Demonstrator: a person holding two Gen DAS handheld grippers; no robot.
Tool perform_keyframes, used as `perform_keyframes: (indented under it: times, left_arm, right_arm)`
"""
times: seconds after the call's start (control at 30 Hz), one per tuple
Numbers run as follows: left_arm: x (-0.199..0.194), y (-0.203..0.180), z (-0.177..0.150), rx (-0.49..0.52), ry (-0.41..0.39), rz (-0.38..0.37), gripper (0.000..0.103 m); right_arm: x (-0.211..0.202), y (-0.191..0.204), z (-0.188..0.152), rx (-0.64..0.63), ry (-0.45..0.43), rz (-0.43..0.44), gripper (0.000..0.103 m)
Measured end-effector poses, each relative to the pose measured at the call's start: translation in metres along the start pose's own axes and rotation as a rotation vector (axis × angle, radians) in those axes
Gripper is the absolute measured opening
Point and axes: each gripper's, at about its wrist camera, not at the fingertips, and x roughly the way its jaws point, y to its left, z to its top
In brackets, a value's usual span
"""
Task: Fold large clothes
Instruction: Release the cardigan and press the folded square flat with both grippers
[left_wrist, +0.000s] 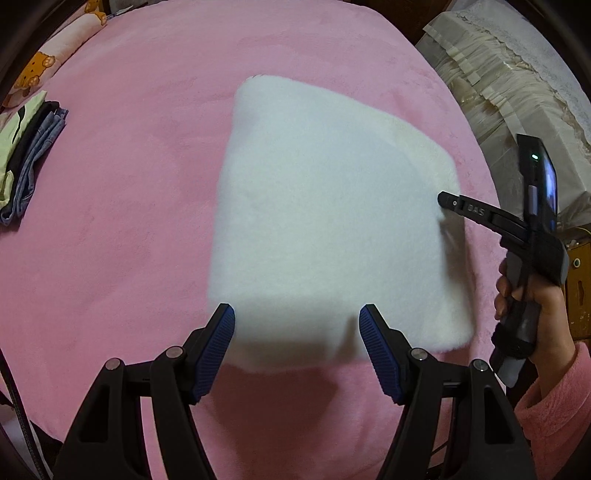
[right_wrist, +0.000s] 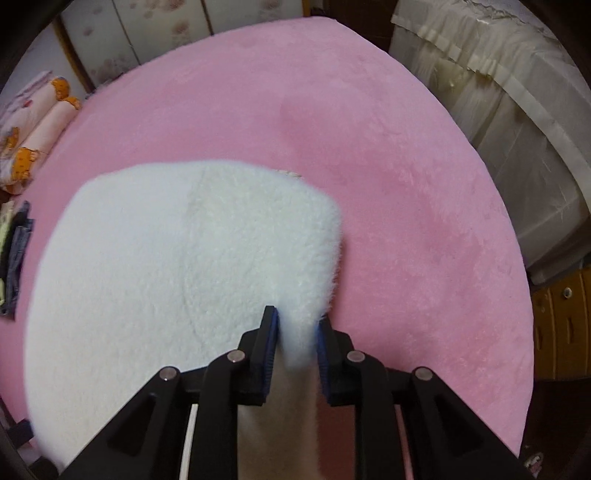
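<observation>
A white fleece garment lies folded into a thick rectangle on the pink bedspread. My left gripper is open and empty, just above the garment's near edge. My right gripper is shut on the garment's right edge, with white fleece pinched between the blue pads. In the left wrist view the right gripper reaches in from the right and meets the garment's right edge.
A stack of folded clothes lies at the bed's left edge, also in the right wrist view. Patterned pillows lie at the far left. A plastic-wrapped mattress stands to the right. A wooden cabinet is lower right.
</observation>
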Motion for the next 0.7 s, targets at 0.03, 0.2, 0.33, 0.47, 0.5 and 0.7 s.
perform_keyframes:
  times: [0.03,0.2,0.33,0.47,0.5,0.7]
  left_arm:
    - [-0.003,0.001,0.001,0.003,-0.015,-0.009,0.068]
    - [-0.011,0.008,0.006,0.027,-0.061,-0.023,0.068]
    - [-0.005,0.012,0.01,0.031,-0.067,-0.081,0.032]
    - [0.01,0.018,0.012,0.026,-0.05,-0.13,0.011]
    - [0.013,0.019,0.009,0.034,-0.056,-0.131,0.011]
    - [0.037,0.032,0.004,-0.001,0.006,-0.147,0.007]
  right_arm:
    - [-0.006,-0.003,-0.001,0.004,-0.01,0.033,0.022]
    - [-0.052,0.002,-0.008,-0.016,-0.122,0.062,0.023]
    - [-0.074,0.021,-0.025,-0.029,-0.156,0.211,0.027]
    - [-0.053,0.038,-0.051,-0.017,-0.036,0.424,0.009]
    - [-0.046,0.043,-0.06,-0.011,-0.009,0.449,0.0]
    - [-0.027,0.063,-0.102,-0.007,0.083,0.498,0.0]
